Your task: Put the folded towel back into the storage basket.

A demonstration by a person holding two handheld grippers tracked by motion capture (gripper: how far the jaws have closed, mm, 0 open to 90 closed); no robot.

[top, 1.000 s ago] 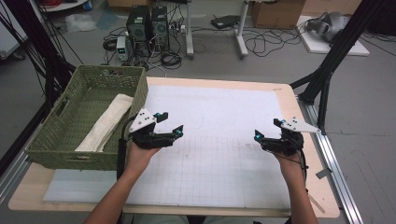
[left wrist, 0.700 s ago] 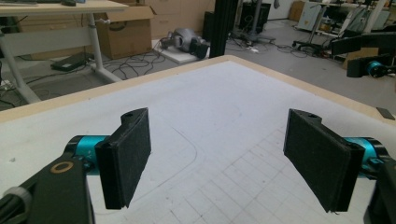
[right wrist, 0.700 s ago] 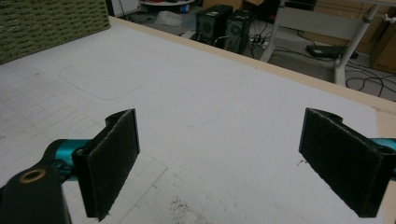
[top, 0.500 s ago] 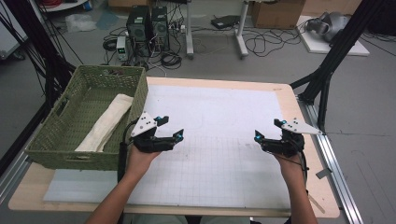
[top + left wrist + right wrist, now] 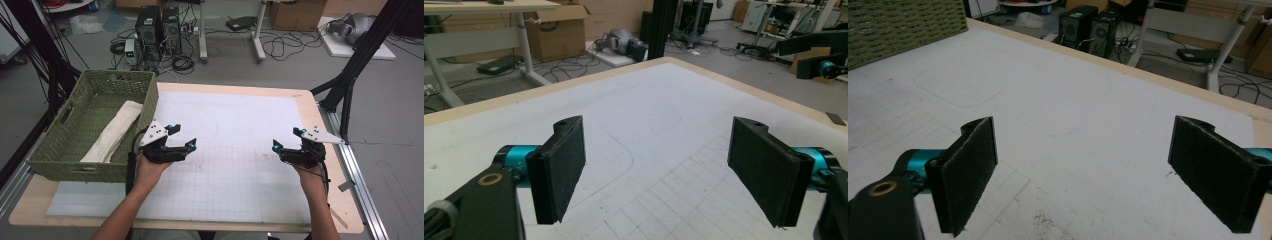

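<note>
I have my left hand-held gripper (image 5: pixel 181 138) just right of the woven green basket (image 5: pixel 60 155), jaws spread wide and empty, their flat rectangular pads (image 5: pixel 560 167) a fuzzy black felt. My right hand-held gripper (image 5: pixel 286 140) hovers near the table's right edge, equally wide and empty. A cream cloth roll (image 5: pixel 112 131) lies lengthwise inside the basket. A white gridded mat (image 5: pixel 235 145) covers the pale wooden table (image 5: pixel 310 100).
</note>
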